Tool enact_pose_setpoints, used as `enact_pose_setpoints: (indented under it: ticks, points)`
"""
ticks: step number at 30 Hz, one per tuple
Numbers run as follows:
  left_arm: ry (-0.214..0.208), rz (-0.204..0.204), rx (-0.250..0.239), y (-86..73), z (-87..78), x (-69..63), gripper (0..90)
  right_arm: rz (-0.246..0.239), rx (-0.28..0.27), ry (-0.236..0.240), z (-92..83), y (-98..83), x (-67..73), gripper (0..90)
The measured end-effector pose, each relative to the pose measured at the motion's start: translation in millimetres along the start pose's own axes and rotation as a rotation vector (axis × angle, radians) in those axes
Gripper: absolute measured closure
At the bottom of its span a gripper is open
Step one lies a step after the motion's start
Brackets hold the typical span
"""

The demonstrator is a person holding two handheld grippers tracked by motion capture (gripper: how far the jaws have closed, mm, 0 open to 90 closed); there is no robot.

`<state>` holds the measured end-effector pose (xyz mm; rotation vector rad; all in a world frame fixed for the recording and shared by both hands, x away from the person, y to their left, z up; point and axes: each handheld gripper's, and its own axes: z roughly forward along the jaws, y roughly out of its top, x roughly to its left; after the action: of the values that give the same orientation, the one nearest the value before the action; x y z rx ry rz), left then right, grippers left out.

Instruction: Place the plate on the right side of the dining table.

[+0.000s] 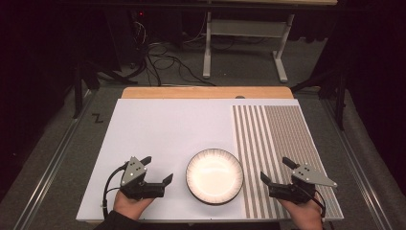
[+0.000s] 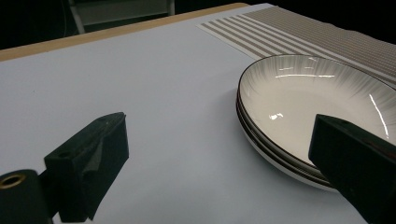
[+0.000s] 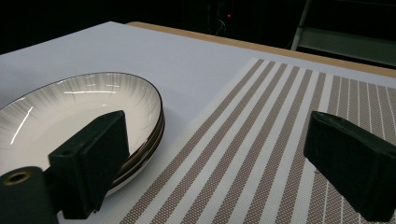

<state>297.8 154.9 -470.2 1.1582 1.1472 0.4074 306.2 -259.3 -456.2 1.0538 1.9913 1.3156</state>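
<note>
Both tongs stand wide apart with nothing between the jaws: left gripper (image 1: 158, 168) just left of the stacked plates (image 1: 214, 175), right gripper (image 1: 276, 169) just right of them, neither touching. Each hand rests low at the near table edge, left hand (image 1: 131, 203) and right hand (image 1: 303, 211), jaws pointing inward toward the stack. Plates: white, glossy, shallow, dark thin rim, fine grey radial streaks; the gripper views show at least two nested. Stack sits near the front on the white board (image 1: 163, 129), its right edge touching the striped mat (image 1: 277, 139). Wooden table edge (image 1: 206, 92) lies beyond.
</note>
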Motion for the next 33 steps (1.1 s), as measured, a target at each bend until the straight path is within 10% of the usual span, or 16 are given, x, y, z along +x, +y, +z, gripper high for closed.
enact_pose_setpoints:
  ticks: [33]
  points:
    - [-0.015,0.015,0.019,-4.3,1.2,-0.9,10.8,-0.001,0.036,0.033,25.6,18.1,32.1,64.5]
